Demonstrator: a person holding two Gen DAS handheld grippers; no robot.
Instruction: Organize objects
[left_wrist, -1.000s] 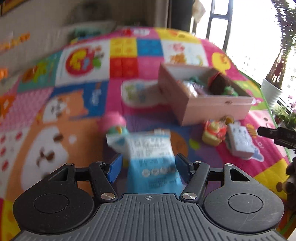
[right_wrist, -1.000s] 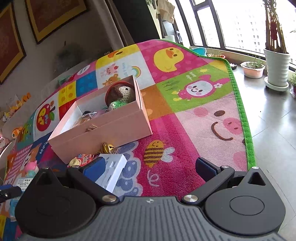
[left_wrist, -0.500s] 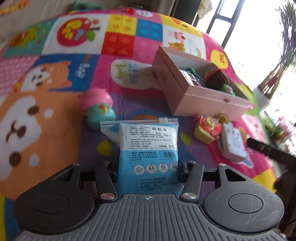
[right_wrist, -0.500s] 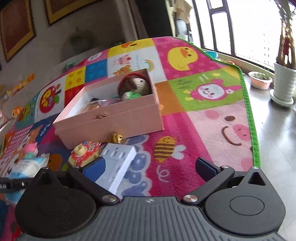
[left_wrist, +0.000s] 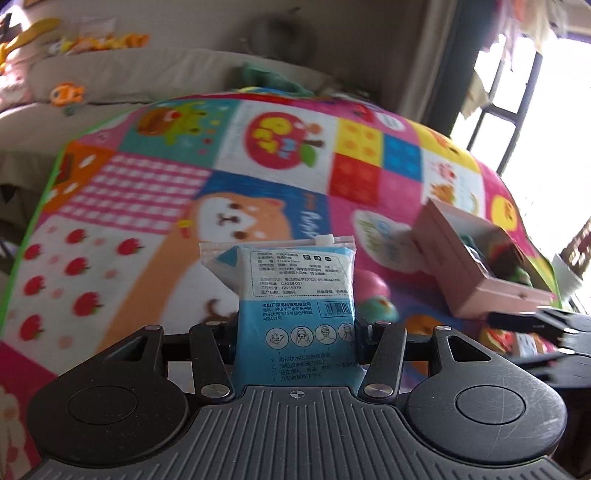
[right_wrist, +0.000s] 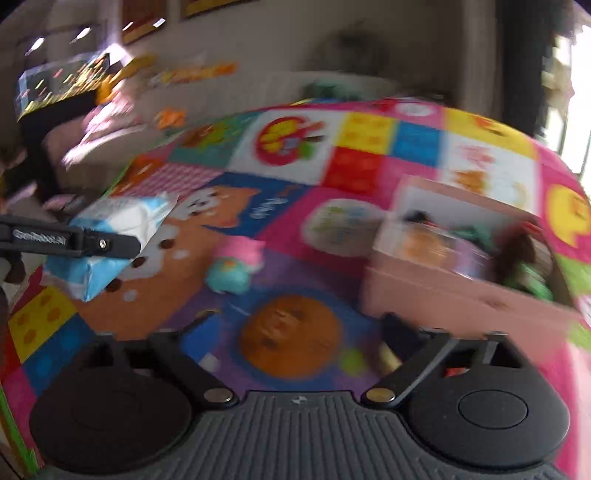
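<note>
- Gripping the blue-and-white packet (left_wrist: 295, 295) between its pads, the left gripper (left_wrist: 295, 332) holds it above the play mat (left_wrist: 147, 192).
- Right gripper (right_wrist: 291, 332) jaws are closing with nothing between them.
- Pink box (left_wrist: 476, 273) sits to the right, filled with toys.

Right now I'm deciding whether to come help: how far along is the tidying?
Partly done: the pink box already holds several toys. In hand: the left gripper grips the blue packet. The right gripper is closing on nothing. Left: the pink-and-teal toy on the mat.
</note>
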